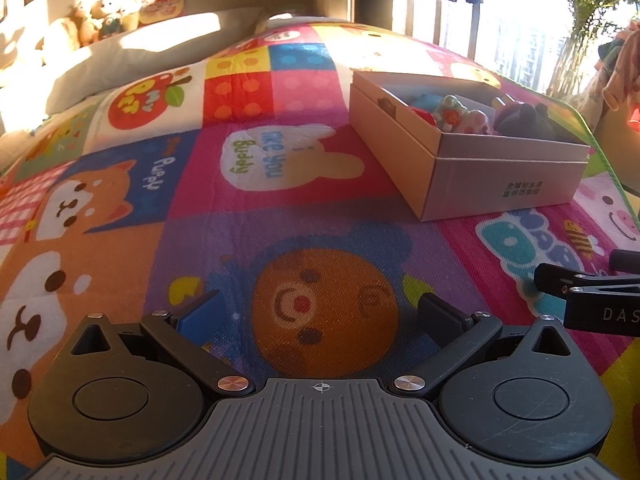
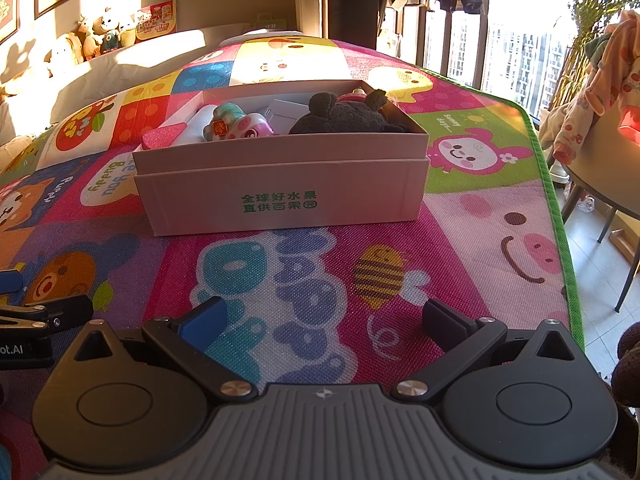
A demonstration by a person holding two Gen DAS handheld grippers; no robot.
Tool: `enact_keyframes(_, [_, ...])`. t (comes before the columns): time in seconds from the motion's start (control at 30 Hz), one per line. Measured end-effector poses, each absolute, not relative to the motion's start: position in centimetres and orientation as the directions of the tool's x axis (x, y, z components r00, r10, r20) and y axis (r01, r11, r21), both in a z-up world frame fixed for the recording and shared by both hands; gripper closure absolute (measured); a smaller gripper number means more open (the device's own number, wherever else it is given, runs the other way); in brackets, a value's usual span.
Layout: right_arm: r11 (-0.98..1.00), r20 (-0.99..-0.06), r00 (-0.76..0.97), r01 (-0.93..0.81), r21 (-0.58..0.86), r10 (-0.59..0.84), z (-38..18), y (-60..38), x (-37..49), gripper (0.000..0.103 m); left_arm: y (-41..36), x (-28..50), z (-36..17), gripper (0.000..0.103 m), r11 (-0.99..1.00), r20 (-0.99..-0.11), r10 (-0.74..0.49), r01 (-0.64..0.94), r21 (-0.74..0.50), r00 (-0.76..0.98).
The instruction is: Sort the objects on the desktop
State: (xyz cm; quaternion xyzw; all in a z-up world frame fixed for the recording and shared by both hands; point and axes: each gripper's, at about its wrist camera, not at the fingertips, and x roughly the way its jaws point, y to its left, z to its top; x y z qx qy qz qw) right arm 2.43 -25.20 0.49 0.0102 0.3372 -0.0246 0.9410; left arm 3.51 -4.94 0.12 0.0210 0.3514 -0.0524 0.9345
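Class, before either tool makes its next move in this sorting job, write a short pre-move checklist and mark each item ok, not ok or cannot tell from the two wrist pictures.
1. Left tool open and holding nothing: ok.
2. Right tool open and holding nothing: ok.
3. Cardboard box open at the top and resting flat on the play mat: ok.
4. Items sit inside the box: pink toy figure and dark plush: ok.
5. Loose items left on the mat to sort: none in either view; outside the views, cannot tell.
6. Room left in the box: cannot tell.
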Motion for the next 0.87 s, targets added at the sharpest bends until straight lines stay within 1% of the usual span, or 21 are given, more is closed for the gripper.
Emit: enact_keyframes(0.87, [0.999, -0.635, 0.771, 0.053, 0.002, -0.04, 0.51, -25.21, 2.45, 0.0, -5.08, 3.56, 0.07, 0.0, 0.994, -0.654, -0.074, 0.107, 0.01, 0.753])
